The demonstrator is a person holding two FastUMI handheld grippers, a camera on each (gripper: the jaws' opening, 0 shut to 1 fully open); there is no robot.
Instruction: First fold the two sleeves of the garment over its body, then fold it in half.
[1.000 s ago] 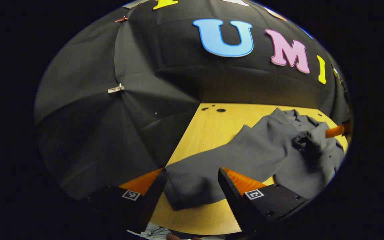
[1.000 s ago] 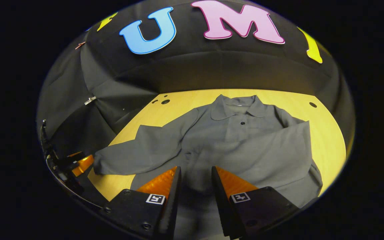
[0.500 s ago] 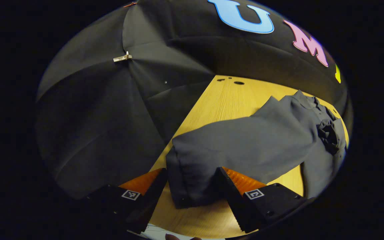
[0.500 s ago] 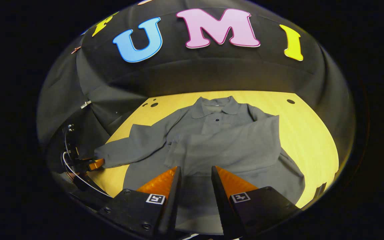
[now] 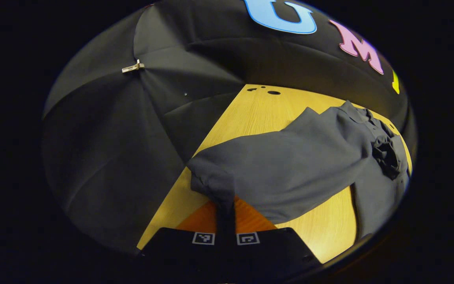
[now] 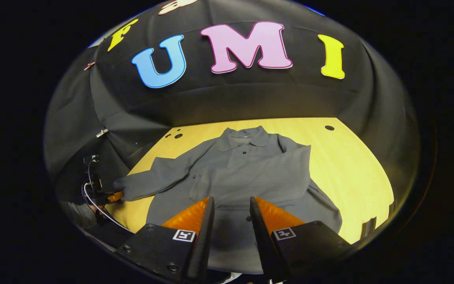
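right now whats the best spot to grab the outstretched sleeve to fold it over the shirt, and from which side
Grip the outstretched sleeve at its cuff, coming from the table's left edge, beyond the sleeve's end. The cuff is the free tip, farthest from the shirt body, so the whole sleeve follows it. The left gripper is shut on it there.
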